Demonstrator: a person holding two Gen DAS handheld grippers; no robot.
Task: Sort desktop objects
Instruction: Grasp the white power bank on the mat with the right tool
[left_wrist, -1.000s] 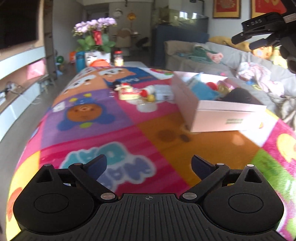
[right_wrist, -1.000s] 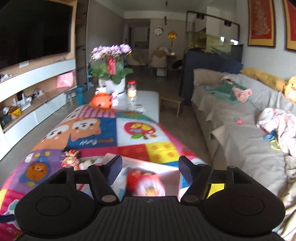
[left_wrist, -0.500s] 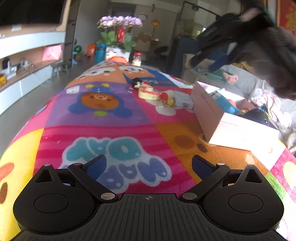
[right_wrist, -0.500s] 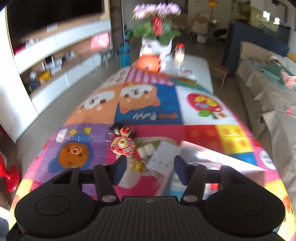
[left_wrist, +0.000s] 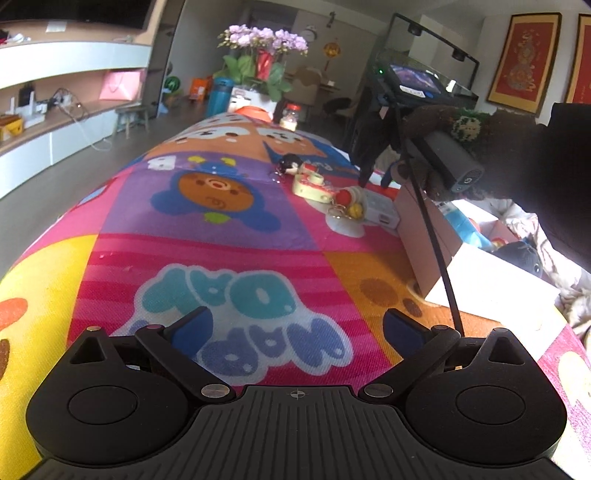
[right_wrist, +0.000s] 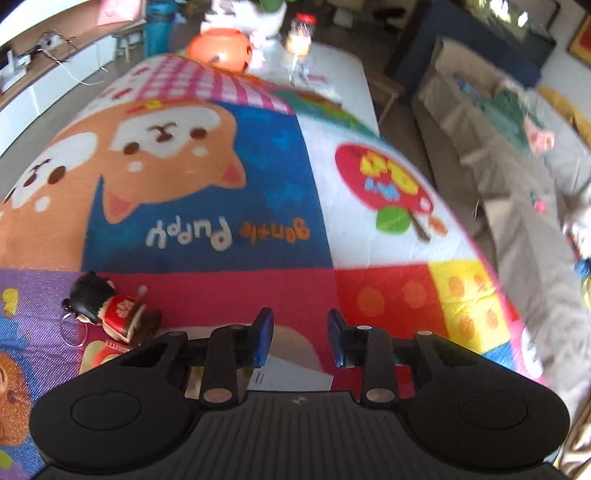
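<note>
My left gripper (left_wrist: 297, 326) hangs open and empty over the colourful mat (left_wrist: 229, 221). A cluster of small things lies mid-table: a black-haired doll keychain (left_wrist: 290, 164), a cream and red toy (left_wrist: 310, 182), red and yellow ball keychains (left_wrist: 347, 205) and a small white box (left_wrist: 380, 214). A pink open box (left_wrist: 424, 236) holds several toys. My right gripper (left_wrist: 375, 179), in a gloved hand, points down just over the white box. In the right wrist view the right gripper (right_wrist: 300, 334) has closing jaws with nothing between them. The white box (right_wrist: 291, 376) lies beneath and the doll keychain (right_wrist: 99, 299) to its left.
An orange pumpkin bucket (right_wrist: 221, 51), a glass jar (right_wrist: 301, 35) and a flower pot (left_wrist: 258, 70) stand at the table's far end. A grey sofa (right_wrist: 517, 177) with clothes runs along the right side. White shelving (left_wrist: 74, 92) lines the left wall.
The right gripper swung forward and down from above the pink box to the small items, and its jaws narrowed. The left gripper rolled a little and sank slightly.
</note>
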